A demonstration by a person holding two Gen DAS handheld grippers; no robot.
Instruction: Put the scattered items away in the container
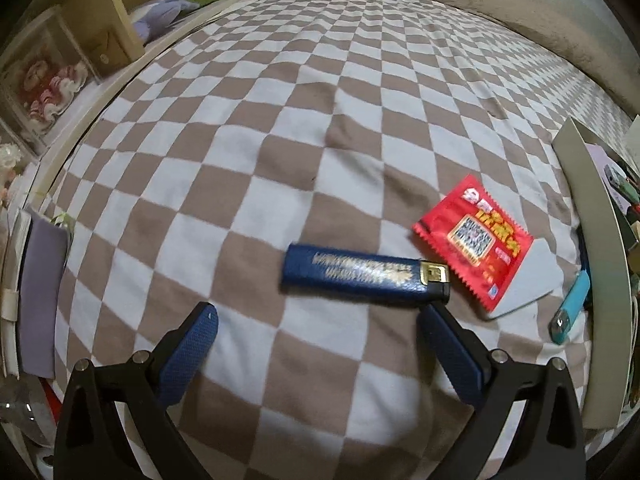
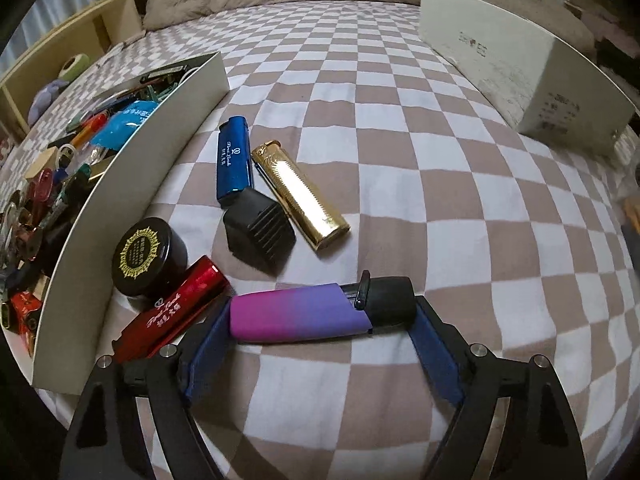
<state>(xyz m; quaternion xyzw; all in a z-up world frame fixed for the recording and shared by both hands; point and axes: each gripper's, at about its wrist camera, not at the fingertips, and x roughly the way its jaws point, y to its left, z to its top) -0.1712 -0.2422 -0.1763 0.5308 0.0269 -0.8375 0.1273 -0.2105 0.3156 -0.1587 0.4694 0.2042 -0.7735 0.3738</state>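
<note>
The right gripper has its jaws closed lengthwise on a pink-to-purple lighter, one blue pad at its pink base, the other against its black cap, at the lower middle of the right wrist view. An end-to-end hold like this is thin: the rounded cap could slide off the pad and the lighter could pivot out on the lift.

Just left of it lies a red lighter, touching the left finger, so it may get dragged along. Beyond are a black round tin, a black ribbed cap, a blue lighter and a gold lighter, all on the checkered bed. The white container, already crowded with small items, stands at the left of the frame; its thin wall could be knocked on the way over.

The left gripper hangs wide open and empty, with a dark blue lighter just beyond its tips, a red sachet to the right and a teal lighter near the container wall.
</note>
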